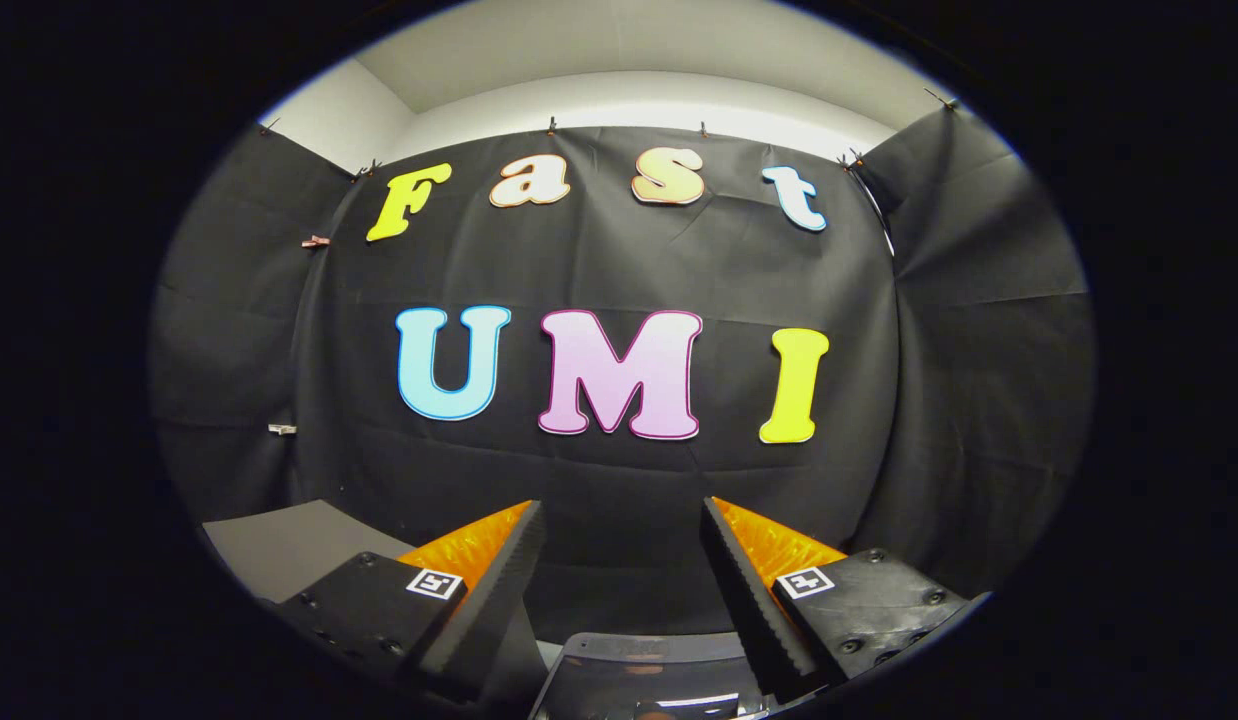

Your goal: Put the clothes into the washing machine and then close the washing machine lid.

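black cloth wall (619, 520) beyond fingers | tool (619, 540) wide open, empty | dark lid (649, 670) below, between fingers

A black cloth wall (619, 260) hangs across the back of the booth, creased, pinned along its top edge by small clips (552, 125). Above it runs a pale wall and ceiling (619, 70). A grey bench (279, 550) sits low beside the cloth.

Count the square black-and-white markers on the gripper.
2. The left marker sits by the left finger, the right marker by the right. The gripper is open, holding nothing, facing the cloth wall. None look hidden.
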The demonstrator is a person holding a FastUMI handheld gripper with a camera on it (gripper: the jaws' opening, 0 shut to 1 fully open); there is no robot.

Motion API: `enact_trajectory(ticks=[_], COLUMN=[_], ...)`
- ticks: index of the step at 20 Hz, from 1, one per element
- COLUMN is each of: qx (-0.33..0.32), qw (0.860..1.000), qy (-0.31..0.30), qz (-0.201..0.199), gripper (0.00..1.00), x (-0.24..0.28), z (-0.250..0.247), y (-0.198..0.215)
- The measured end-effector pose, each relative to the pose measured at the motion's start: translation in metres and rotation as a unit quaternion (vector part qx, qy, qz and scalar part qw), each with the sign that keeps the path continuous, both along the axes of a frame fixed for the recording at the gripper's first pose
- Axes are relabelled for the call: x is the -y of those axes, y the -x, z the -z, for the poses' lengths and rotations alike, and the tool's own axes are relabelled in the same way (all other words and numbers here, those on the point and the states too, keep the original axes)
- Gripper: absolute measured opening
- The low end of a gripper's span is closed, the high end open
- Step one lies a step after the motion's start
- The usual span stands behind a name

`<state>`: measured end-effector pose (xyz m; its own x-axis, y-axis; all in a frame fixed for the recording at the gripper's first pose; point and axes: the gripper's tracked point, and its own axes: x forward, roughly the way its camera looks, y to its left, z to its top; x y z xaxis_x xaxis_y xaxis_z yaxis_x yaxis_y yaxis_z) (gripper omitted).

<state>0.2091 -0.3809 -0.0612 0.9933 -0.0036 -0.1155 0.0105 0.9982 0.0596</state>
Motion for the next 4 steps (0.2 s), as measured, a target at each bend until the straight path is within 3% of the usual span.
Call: enact_trajectory(ticks=[4], qx=[-0.002], qw=[1.000], qy=[-0.002], qz=[0.001], gripper=[0.98], x=[-0.0009], z=[0.0007], y=[0.0036])
